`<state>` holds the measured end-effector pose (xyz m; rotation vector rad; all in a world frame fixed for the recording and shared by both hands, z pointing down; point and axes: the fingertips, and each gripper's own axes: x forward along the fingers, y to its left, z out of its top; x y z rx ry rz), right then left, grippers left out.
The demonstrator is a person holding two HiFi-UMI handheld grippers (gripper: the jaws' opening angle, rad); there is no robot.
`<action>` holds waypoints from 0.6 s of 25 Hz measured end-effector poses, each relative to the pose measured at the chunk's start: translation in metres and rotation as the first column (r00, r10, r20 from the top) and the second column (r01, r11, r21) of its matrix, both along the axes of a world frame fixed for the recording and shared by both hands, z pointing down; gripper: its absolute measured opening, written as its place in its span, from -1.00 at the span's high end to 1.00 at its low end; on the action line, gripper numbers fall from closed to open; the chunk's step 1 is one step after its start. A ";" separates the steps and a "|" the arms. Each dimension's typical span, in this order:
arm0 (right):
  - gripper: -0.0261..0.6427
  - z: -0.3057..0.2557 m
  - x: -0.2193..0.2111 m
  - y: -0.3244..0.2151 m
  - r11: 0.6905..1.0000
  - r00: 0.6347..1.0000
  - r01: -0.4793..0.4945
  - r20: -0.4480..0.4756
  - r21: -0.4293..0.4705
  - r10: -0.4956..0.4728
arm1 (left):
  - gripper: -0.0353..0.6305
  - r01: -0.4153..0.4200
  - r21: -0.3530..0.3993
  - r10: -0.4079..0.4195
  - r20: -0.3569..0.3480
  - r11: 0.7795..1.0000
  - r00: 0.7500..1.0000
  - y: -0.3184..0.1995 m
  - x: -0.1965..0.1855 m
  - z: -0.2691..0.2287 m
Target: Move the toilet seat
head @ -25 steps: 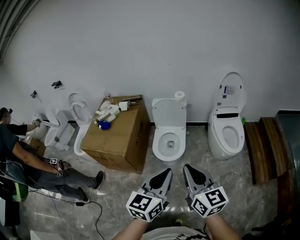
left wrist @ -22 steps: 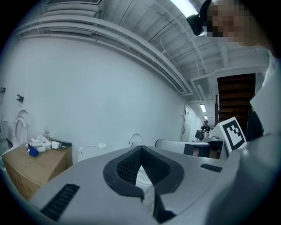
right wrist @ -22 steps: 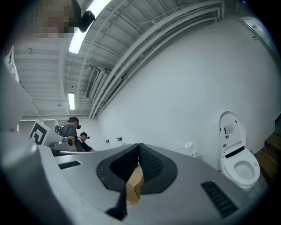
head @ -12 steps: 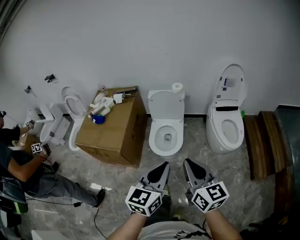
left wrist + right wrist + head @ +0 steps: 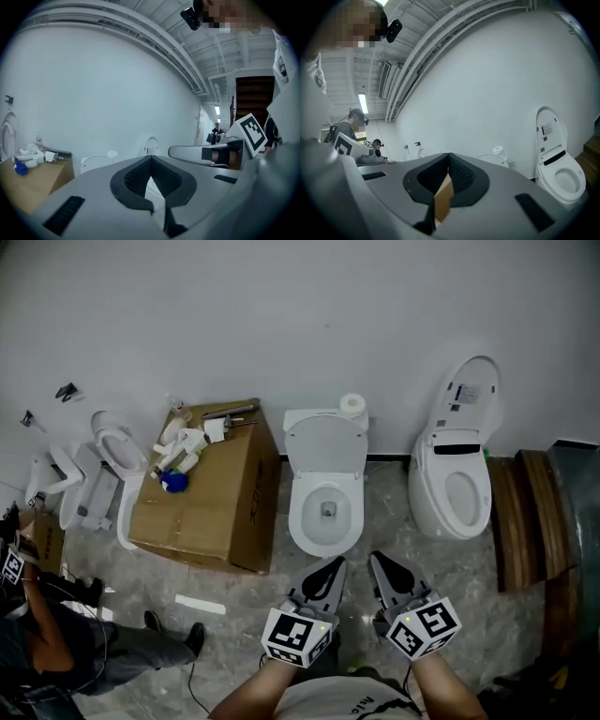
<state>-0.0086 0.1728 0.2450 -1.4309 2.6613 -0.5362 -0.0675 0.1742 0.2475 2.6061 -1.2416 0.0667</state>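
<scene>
White toilet seat (image 5: pixel 324 444) raised, seemingly leaning wallward — left tongs (image 5: pixel 335 564), right tongs (image 5: pixel 377 560) pressed together.

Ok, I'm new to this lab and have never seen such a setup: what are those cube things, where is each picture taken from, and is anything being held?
There is no robot here. A person holds a pair of tongs in each hand, and the marker cubes are part of them. The downward picture comes from a camera on the person's head and shows the left tongs and the right tongs. The other two pictures come from cameras riding on each pair of tongs, looking along its jaws. Both pairs are shut and hold nothing. On the floor ahead stand a white toilet with its lid up, a cardboard box with loose white parts on top, and a second toilet to the right.
</scene>
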 end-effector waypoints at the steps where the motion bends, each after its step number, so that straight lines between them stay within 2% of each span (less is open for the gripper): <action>1: 0.89 0.005 -0.002 -0.012 1.000 1.000 -0.007 -0.001 -0.010 0.007 | 0.87 -0.007 -0.007 0.007 0.000 1.000 1.000 -0.013 -0.003 0.006; 7: 0.89 0.038 -0.003 -0.077 0.996 0.998 -0.049 0.039 -0.069 0.052 | 0.87 -0.071 -0.025 0.072 0.009 0.997 0.997 -0.083 -0.008 0.041; 15: 0.89 0.123 0.015 -0.140 0.979 0.993 -0.036 0.101 -0.203 0.057 | 0.87 -0.083 -0.076 0.084 0.012 0.994 0.996 -0.149 -0.001 0.099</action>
